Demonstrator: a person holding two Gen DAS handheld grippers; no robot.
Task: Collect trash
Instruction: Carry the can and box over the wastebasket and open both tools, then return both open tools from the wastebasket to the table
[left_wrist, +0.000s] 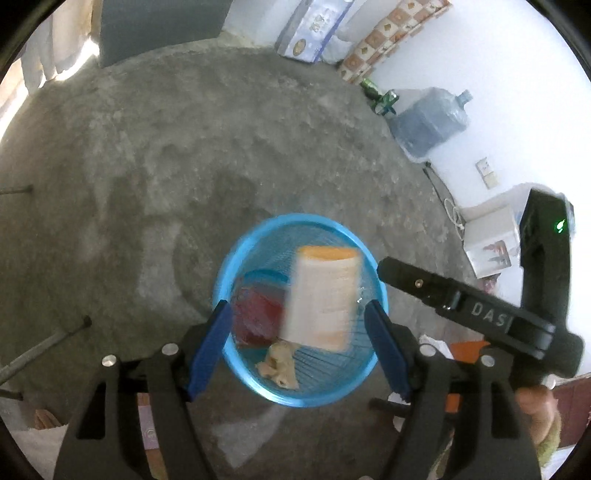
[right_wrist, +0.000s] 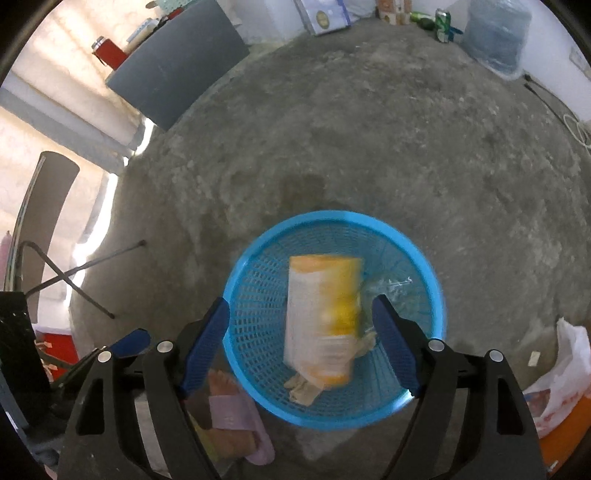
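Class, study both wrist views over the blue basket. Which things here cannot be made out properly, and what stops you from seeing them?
- White and orange carton: motion blur in both views; its print is unreadable.
- Red item in the blue basket: left view, partly behind the carton; hidden entirely in the right view.
- Crumpled scrap: partly under the carton.
- Clear wrapper: too faint to identify.
- Person: only a foot in a slipper, behind the right gripper.

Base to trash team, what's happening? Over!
Both grippers open above blue basket. Orange-and-white carton blurred over it, ungripped. Nothing blocking.
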